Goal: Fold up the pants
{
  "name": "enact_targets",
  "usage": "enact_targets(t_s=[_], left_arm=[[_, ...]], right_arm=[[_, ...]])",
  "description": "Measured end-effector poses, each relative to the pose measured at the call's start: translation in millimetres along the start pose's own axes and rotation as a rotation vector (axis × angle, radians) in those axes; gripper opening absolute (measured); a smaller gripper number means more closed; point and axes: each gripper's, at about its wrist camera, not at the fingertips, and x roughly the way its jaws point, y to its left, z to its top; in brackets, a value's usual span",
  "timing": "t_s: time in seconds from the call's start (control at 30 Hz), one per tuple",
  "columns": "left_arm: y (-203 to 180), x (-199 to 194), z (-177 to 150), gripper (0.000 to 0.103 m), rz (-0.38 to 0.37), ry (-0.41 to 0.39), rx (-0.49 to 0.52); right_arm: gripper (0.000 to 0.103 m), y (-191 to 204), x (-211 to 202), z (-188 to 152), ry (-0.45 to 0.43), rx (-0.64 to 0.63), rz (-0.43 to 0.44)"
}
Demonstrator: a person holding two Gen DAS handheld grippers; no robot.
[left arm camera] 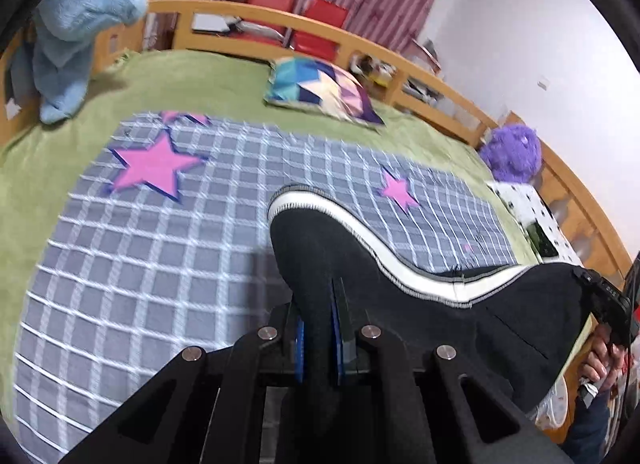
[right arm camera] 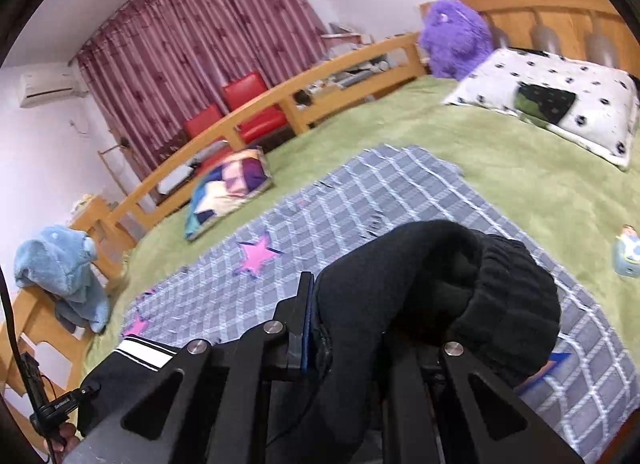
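**Pants held between two closed grippers, long axis strung from one to the other**

The pants (left arm camera: 400, 264) were seen gripped at both ends. In the left wrist view, the left gripper (left arm camera: 320, 328) was closed tight on a fold of the black cloth, with the blue pads (left arm camera: 335, 338) pressed against it from either side. From those jaws the garment was carried off to the right, its white side stripe (left arm camera: 380, 248) curving along the upper edge, as far as the right gripper (left arm camera: 600, 296), which was visible at the far right with a hand (left arm camera: 604, 360) beneath it.

In the right wrist view, the right gripper (right arm camera: 320, 328) was likewise clamped on a bunched, ribbed mass of the black fabric directly ahead of its fingers; only one blue pad (right arm camera: 307, 320) could be made out, the other being buried in cloth. The rest of the garment was draped leftward and below, toward the left gripper.

The long axis was therefore laid roughly from gripper to gripper, with the cloth apparently raised above the checked blanket (left arm camera: 160, 264) spread over the green bed cover (left arm camera: 200, 79). Neither hand was judged nearer: each was already on its own end. The coming move was judged to depend on that line being kept taut and level while one end was brought toward the other.
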Motion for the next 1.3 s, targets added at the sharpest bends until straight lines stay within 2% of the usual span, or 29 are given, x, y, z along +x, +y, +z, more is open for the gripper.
enact_targets(t_s=[0.2,0.27,0.37,0.47,0.57,0.6,0.67,0.7,0.77,0.8,0.83,0.87,0.9,0.93,1.0,1.07,1.13,1.2,1.3], left_arm=[[60,-29,35,0.011,0.084,-0.045,-0.037],[77,-36,38,0.011,0.116,-0.054,-0.035],[109,-35,29,0.011,0.16,-0.038,-0.048],[144,-13,10,0.011,0.186,0.05,-0.114],[170,10,-17,0.014,0.235,0.127,-0.156],[174,12,-25,0.021,0.247,0.141,-0.158],[177,16,-31,0.028,0.29,0.17,-0.158],[178,19,-34,0.029,0.339,0.193,-0.165],[175,21,-39,0.03,0.355,0.215,-0.173],[170,19,-43,0.036,0.356,0.22,-0.164],[164,18,-47,0.038,0.372,0.222,-0.149],[161,17,-49,0.04,0.385,0.219,-0.135],[158,15,-50,0.042,0.396,0.214,-0.127],[154,12,-52,0.044,0.403,0.208,-0.121],[147,9,-55,0.05,0.4,0.194,-0.103],[141,5,-57,0.051,0.408,0.171,-0.091],[140,4,-57,0.051,0.415,0.16,-0.088],[140,2,-57,0.051,0.415,0.147,-0.084],[141,3,-56,0.052,0.414,0.147,-0.089]], right_arm=[[0.01,72,21,4,-0.014,-0.045,0.12],[0.01,89,29,-2,-0.008,-0.05,0.164],[0.01,103,49,-23,0.039,-0.069,0.183],[0.011,101,80,-53,0.148,-0.103,0.138],[0.011,81,101,-87,0.245,-0.118,0.075],[0.012,71,103,-98,0.27,-0.118,0.067],[0.012,57,102,-111,0.308,-0.124,0.057],[0.014,49,100,-118,0.328,-0.12,0.065],[0.016,41,93,-128,0.338,-0.113,0.09],[0.021,39,89,-132,0.341,-0.11,0.1],[0.037,37,83,-136,0.352,-0.107,0.097],[0.045,34,78,-139,0.351,-0.107,0.069],[0.05,32,72,-140,0.338,-0.11,0.044],[0.05,28,65,-142,0.326,-0.1,0.048],[0.05,17,59,-140,0.327,-0.041,0.09],[0.055,9,59,-134,0.319,0.026,0.12],[0.067,0,68,-127,0.299,0.12,0.16],[0.073,-10,81,-123,0.292,0.231,0.22],[0.088,-21,97,-115,0.271,0.358,0.296]])
